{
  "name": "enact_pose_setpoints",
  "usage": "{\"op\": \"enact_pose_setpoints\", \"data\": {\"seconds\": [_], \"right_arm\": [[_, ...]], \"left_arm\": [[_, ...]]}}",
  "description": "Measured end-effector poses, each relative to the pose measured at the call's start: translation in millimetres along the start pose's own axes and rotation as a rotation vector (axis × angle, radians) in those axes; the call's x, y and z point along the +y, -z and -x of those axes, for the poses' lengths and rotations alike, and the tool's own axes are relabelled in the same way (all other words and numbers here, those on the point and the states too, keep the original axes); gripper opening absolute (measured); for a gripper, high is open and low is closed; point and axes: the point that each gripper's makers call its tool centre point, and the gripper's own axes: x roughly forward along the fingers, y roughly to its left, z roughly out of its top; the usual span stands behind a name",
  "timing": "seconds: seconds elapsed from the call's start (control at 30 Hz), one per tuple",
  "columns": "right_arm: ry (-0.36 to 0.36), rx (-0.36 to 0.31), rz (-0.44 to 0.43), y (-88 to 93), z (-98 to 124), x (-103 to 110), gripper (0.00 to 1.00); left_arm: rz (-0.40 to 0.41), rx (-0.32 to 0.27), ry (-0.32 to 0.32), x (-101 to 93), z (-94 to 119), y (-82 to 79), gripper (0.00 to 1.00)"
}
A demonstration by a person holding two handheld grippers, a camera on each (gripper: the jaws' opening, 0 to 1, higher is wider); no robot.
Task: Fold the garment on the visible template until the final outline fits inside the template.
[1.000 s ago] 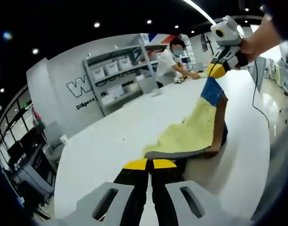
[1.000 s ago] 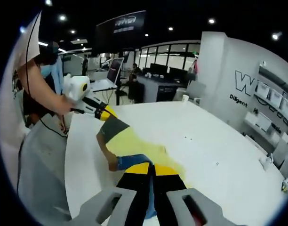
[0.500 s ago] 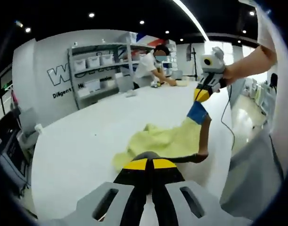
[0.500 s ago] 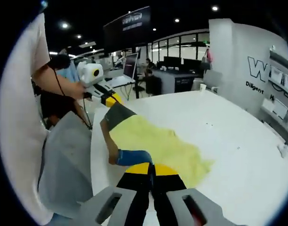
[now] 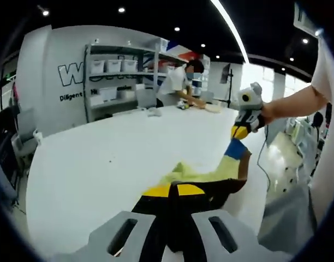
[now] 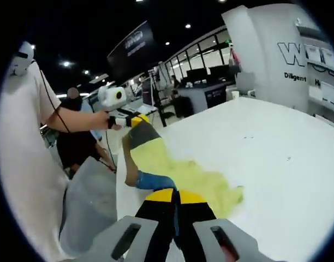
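Yellow fabric with a grey cuff and a blue cuff, the soft garment (image 6: 183, 177) hangs stretched between my two tongs and drapes onto the white worktop (image 6: 276, 158) near its edge beside me. My left tongs (image 5: 173, 190) are clenched on the grey cuff; my right tongs (image 6: 173, 195) are clenched on the blue cuff.

Ahead-left of the left claw, grey shelving (image 5: 119, 76) with storage bins (image 5: 113, 66); a person (image 5: 180, 83) leans over the white table (image 5: 101, 158) beyond
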Motion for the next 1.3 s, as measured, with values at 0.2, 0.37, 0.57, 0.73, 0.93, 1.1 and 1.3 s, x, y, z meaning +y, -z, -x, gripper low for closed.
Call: {"op": "enact_pose_setpoints", "data": {"seconds": [0.2, 0.37, 0.57, 0.73, 0.93, 1.1, 1.3], "right_arm": [[0.068, -0.033, -0.043, -19.5, -13, -46, 0.0], [0.154, -0.03, -0.117, -22.9, -31, -96, 0.0], [0.226, 0.012, -0.205, -15.5, -56, -135, 0.0], [0.344, 0.085, -0.278, 0.0, -75, -169, 0.0], [0.392, 0.119, -0.311, 5.9, -94, -185, 0.0], [0.498, 0.146, -0.27, 9.8, -89, -203, 0.0], [0.489, 0.144, -0.256, 14.0, -85, -199, 0.11]], "left_arm": [[0.015, 0.016, -0.04, 40.1, -39, -12.2, 0.07], [0.082, 0.087, -0.063, 72.3, -75, 1.1, 0.07], [0.178, 0.185, -0.129, 104.8, -109, 29.9, 0.07], [0.3, 0.248, -0.207, 125.9, -123, 52.3, 0.07], [0.296, 0.313, -0.286, 138.7, -128, 70.5, 0.07], [0.313, 0.305, -0.344, 150.7, -126, 73.2, 0.06], [0.326, 0.315, -0.312, 139.3, -121, 81.4, 0.11]]}}
